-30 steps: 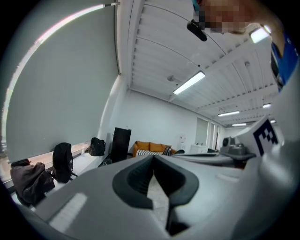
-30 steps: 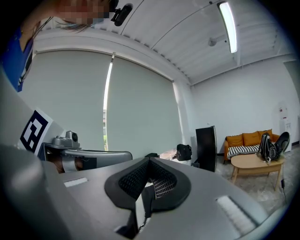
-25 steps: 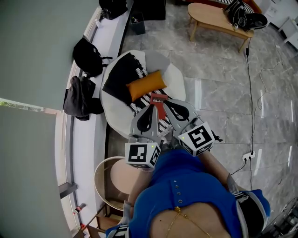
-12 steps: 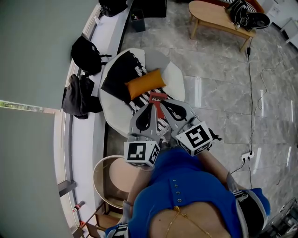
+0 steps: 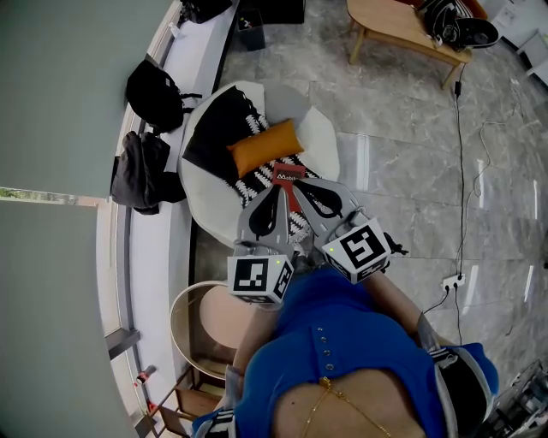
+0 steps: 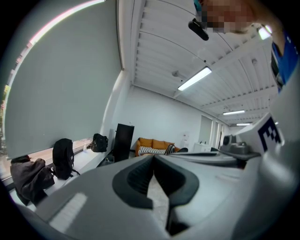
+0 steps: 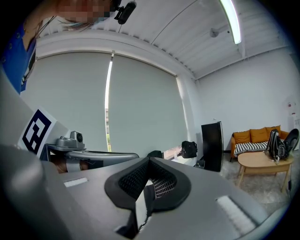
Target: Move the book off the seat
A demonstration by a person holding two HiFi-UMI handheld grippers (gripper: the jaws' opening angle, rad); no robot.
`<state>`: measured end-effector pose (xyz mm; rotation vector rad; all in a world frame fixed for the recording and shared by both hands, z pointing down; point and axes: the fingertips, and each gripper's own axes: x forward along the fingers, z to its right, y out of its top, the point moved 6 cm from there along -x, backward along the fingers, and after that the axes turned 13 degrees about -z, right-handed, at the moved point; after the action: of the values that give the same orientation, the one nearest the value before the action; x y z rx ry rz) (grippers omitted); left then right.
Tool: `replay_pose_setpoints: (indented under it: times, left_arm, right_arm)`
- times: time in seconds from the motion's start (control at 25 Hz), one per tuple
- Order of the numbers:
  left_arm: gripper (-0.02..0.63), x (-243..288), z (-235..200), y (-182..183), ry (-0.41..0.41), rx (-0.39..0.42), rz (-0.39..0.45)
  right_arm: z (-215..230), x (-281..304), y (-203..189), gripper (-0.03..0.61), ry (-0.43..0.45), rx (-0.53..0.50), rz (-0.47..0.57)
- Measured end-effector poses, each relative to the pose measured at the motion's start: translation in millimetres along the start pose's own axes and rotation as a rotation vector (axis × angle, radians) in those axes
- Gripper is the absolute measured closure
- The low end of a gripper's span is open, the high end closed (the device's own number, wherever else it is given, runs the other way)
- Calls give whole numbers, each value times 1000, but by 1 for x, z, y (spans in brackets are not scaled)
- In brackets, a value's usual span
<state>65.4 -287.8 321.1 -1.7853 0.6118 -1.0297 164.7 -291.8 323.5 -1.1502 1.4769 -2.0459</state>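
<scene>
My left tongs and right tongs are pressed together, empty. Red book on seat, mid-frame (looks thin, stiff, light); I'd pinch its near edge.

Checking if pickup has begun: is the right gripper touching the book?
Apart. The right gripper view shows the right gripper with jaws shut on nothing, aimed at the window blind; the head view shows the book on the seat.

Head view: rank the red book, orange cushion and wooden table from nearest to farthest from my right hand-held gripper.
From the right hand-held gripper:
1. Red book, on the seat, just beyond its tip.
2. Orange cushion, further back on the seat.
3. Wooden table, far off at upper right.
</scene>
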Motion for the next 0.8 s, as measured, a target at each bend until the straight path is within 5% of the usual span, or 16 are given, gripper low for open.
replay_pose_setpoints:
  times: [0.28, 0.52, 0.8]
  left_arm:
    - [611, 15, -12, -12, -1, -26, -46]
    - [611, 56, -47, -63, -13, -72, -166]
    - [611, 147, -123, -193, -39, -219, -317]
  right_arm:
    - [11, 17, -12, 577, 2, 34, -52]
    - [35, 64, -52, 577, 2, 52, -175]
    - [83, 173, -185, 577, 34, 129, -312]
